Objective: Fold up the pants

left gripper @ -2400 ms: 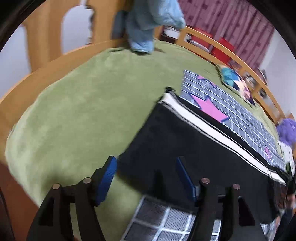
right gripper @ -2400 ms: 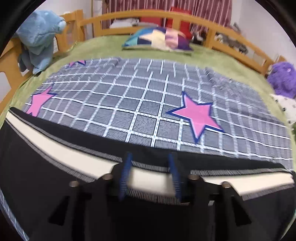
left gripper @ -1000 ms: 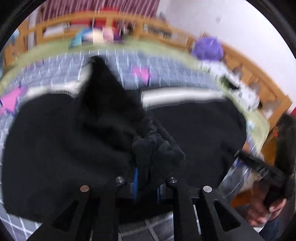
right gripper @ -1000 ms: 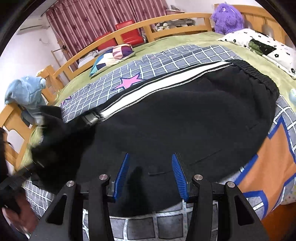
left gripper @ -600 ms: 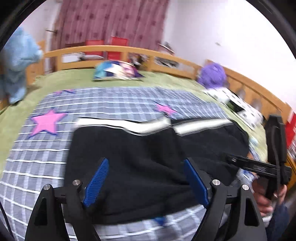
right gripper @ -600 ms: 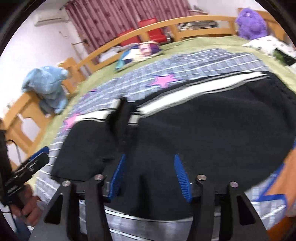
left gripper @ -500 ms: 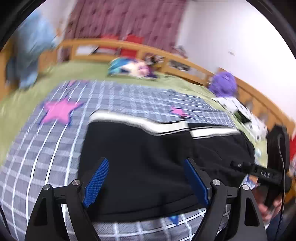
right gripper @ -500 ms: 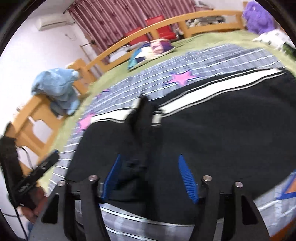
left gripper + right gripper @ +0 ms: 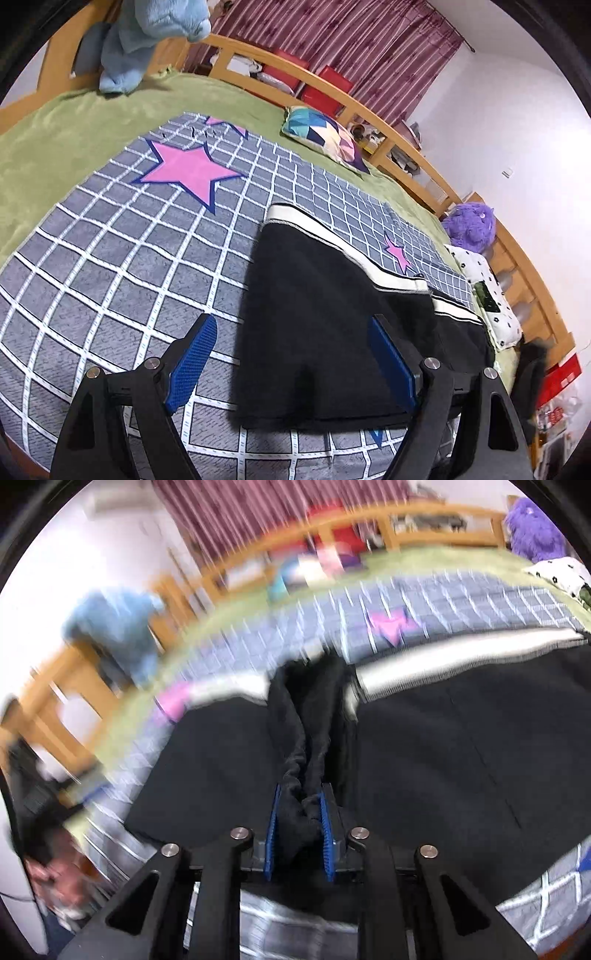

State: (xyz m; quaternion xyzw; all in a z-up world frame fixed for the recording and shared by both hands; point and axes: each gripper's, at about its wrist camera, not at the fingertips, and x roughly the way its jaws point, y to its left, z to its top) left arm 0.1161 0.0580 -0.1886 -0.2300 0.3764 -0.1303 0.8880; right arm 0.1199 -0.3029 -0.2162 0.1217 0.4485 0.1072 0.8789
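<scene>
Black pants [image 9: 325,317] with a white side stripe lie folded over on the grey checked blanket. My left gripper [image 9: 291,354] is open and empty, its blue pads on either side of the near edge of the folded pants. My right gripper [image 9: 299,834] is shut on a bunched fold of the black pants [image 9: 303,760] and lifts it off the flat part; this view is blurred by motion.
The grey checked blanket [image 9: 110,266] with pink stars covers a green bedspread [image 9: 55,129]. A colourful pillow [image 9: 325,136], a purple plush toy [image 9: 469,225], a white dotted pillow [image 9: 487,295] and a blue plush toy [image 9: 147,33] lie near the wooden bed rails.
My right gripper has closed on a bunch of the pants and is moving fast. My left gripper stays open and has shifted left, with more blanket in view.
</scene>
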